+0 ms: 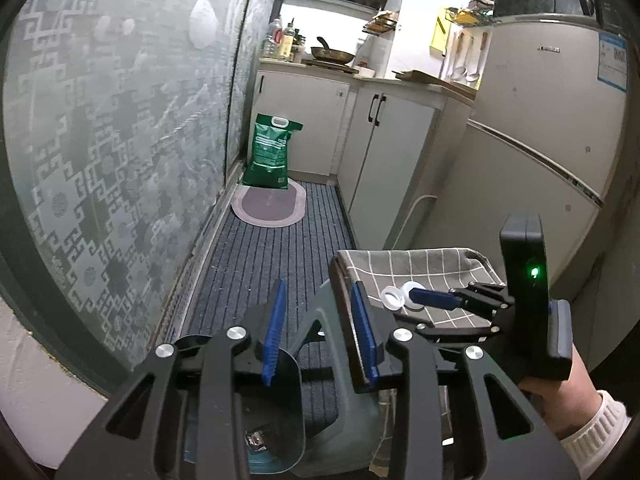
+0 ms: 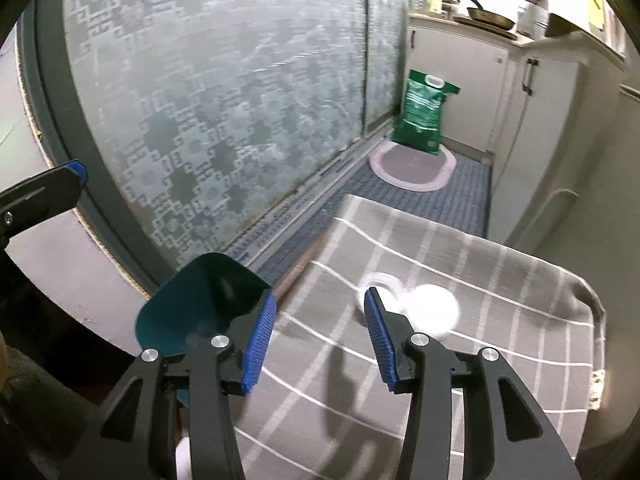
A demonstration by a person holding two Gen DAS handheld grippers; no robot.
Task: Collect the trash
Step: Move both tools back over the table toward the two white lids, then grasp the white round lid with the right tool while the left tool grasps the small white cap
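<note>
Now | left tool [image 1: 320, 332] spread, empty | right tool [image 2: 318, 338] spread, empty | round white lids [image 2: 434, 310] on checked cloth [image 2: 500, 360]

- Narrow floor strip [image 1: 260, 264] ahead of you is open up to the oval mat [image 1: 270, 205] and green bag [image 1: 270, 152].
- Frosted glass door [image 1: 120, 140] blocks your left; cabinets [image 1: 384, 148] and fridge [image 1: 532, 140] block your right.
- Checked cloth [image 2: 440, 360] top is clear around two white lids [image 2: 434, 308].

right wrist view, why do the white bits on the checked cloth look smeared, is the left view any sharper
Right wrist view: motion blur smears the white pieces and the checked cloth, while the right gripper stays crisp and casts a soft shadow. Left wrist view: sharper, the ring-shaped white pieces read clearly; fisheye bends the glass door.
</note>
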